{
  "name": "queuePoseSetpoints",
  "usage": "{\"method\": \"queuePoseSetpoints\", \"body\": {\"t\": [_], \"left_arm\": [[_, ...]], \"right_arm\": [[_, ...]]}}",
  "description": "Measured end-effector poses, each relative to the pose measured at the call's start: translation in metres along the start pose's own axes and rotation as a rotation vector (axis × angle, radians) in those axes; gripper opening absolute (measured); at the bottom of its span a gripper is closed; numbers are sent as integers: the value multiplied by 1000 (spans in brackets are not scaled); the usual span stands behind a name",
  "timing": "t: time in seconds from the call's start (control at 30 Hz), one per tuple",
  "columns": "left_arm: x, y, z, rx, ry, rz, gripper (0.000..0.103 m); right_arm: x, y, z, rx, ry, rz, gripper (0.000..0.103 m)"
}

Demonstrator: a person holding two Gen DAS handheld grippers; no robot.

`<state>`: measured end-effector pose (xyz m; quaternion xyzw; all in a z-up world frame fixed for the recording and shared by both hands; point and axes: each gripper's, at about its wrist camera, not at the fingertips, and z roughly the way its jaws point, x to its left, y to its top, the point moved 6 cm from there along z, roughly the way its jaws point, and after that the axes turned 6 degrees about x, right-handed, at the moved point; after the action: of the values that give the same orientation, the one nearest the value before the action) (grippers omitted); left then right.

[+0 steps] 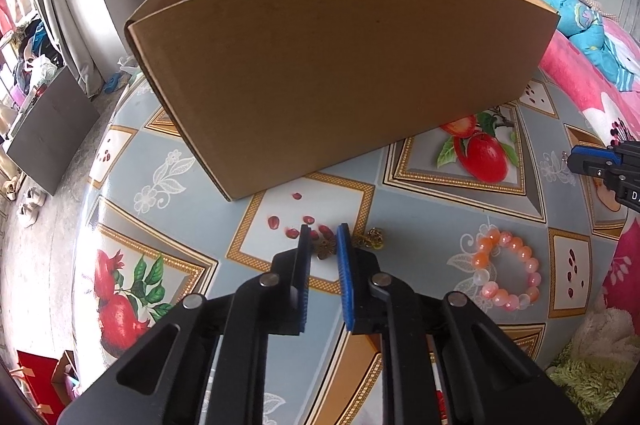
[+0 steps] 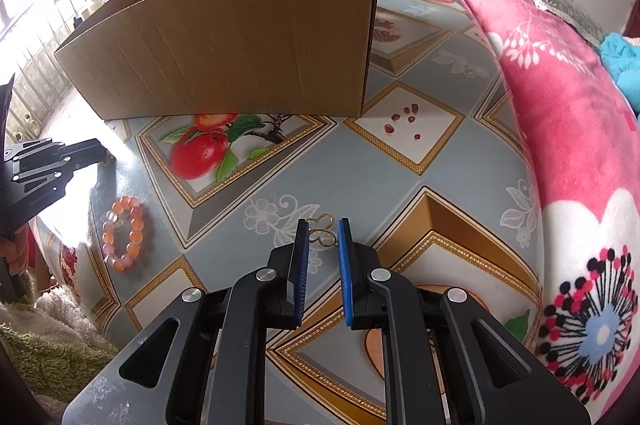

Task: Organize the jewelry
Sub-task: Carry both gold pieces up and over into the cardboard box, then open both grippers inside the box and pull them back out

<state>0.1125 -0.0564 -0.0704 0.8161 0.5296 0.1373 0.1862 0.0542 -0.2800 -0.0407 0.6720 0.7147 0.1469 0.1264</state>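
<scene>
- The left tongs (image 1: 324,237) are pointing down at the desk (image 1: 440,209), jaws nearly together around a small bronze flower-shaped piece (image 1: 325,249). I honestly can't tell if the pads are pinching it or just sitting either side.
- A gold charm (image 1: 374,239) is lying just right of those tongs, touching the desk (looks like a little cluster, too small to make out).
- The orange and pink bead bracelet (image 1: 506,271) is lying flat further right, well clear of both tongs.
- The right tongs (image 2: 323,235) are hovering over a gold wire butterfly-shaped piece (image 2: 322,231), which is sitting between the blue pads. The gap is narrow, but whether it's clenched on the wire I can't say.
- The cardboard box (image 1: 340,73) is standing open-topped at the back of the desk, behind all the jewelry.
- A pink floral blanket (image 2: 560,113) is bunching up along the desk's right side.
</scene>
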Motion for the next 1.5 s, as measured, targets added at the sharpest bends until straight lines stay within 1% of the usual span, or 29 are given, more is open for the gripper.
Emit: {"method": "queuePoseSetpoints", "body": {"t": [0.17,0.33,0.37,0.47,0.57,0.63,0.7,0.77,0.87,0.97,1.03,1.13,1.2,1.37,1.4,1.5], "left_arm": [[1,-2,-3,-3,-6,-2,12],[9,-3,-30,-39,-32,-11,12],[11,-1,-40,-55,-36,-13,12],[16,10,-78,-136,-71,-19,12],[20,28,-113,-223,-102,-17,12],[21,44,-132,-284,-118,-18,12],[22,61,-143,-333,-150,-22,12],[24,81,-144,-351,-177,-32,12],[23,105,-129,-342,-204,-26,12],[18,124,-96,-283,-231,-35,12],[15,134,-71,-227,-250,-48,12],[16,145,-45,-172,-263,-68,12],[16,153,-31,-140,-267,-82,12],[23,167,-14,-79,-273,-125,12],[26,167,-12,-71,-280,-138,13],[32,169,-7,-61,-299,-177,18]], "right_arm": [[1,-1,-6,-15,-8,5,12],[3,-1,-22,-47,-8,6,12],[4,0,-28,-59,-1,8,12],[7,8,-52,-113,27,6,12],[10,24,-80,-197,10,-16,12],[12,38,-97,-257,17,-28,12],[17,52,-111,-318,29,-49,12],[23,69,-121,-371,57,-74,12],[36,92,-127,-429,111,-109,12],[48,113,-115,-439,157,-133,12],[54,126,-93,-403,173,-141,12],[59,139,-64,-339,197,-141,12],[61,143,-52,-315,190,-147,12],[60,151,-30,-275,181,-154,13],[58,151,-28,-275,176,-152,14],[54,151,-28,-278,175,-136,17]]}}
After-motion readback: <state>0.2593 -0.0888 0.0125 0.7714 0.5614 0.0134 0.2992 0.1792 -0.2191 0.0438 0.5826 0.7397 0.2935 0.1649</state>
